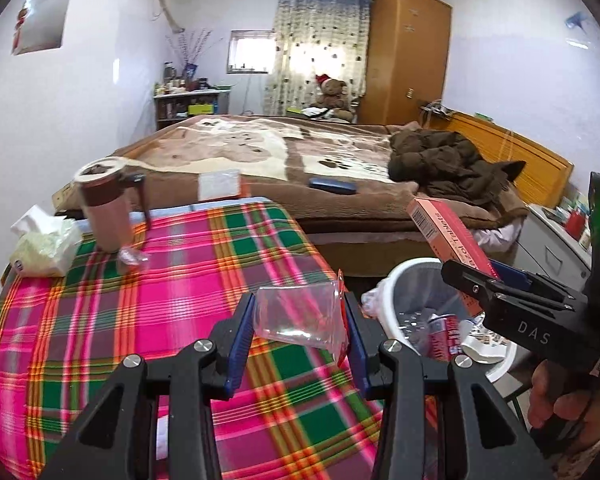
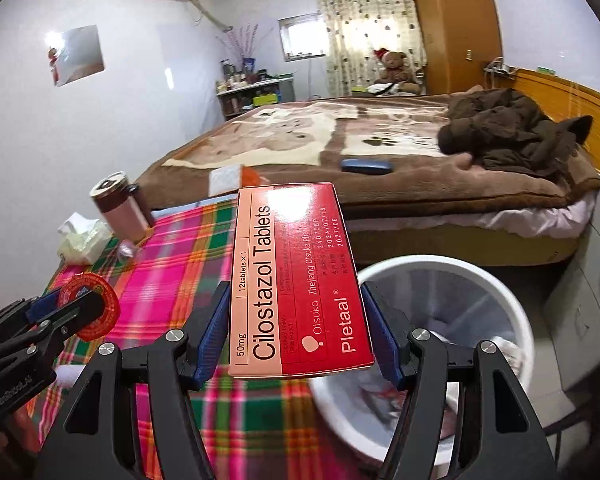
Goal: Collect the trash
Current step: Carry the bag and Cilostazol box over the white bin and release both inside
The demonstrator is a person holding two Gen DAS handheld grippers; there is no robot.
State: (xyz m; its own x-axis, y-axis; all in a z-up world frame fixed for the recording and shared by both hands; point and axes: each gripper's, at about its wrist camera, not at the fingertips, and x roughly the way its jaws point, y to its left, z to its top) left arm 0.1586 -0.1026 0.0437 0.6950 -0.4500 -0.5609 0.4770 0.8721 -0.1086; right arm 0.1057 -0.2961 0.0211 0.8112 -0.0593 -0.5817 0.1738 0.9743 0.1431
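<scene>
Two grips: left gripper [image 1: 298, 322] pinches a clear cup [image 1: 300, 314]; only the right view shows the right gripper [image 2: 296, 336] clamping the tablet box's [image 2: 296, 280] label.

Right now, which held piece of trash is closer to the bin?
The red tablet box in the right gripper, beside the white bin; the clear cup is over the tablecloth.

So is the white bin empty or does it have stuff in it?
Has stuff: the white bin holds a can and wrappers.

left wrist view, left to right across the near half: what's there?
Tissue pack → mug → clear plastic bag in the left tool → white trash bin → right tool holding the tablet box.
</scene>
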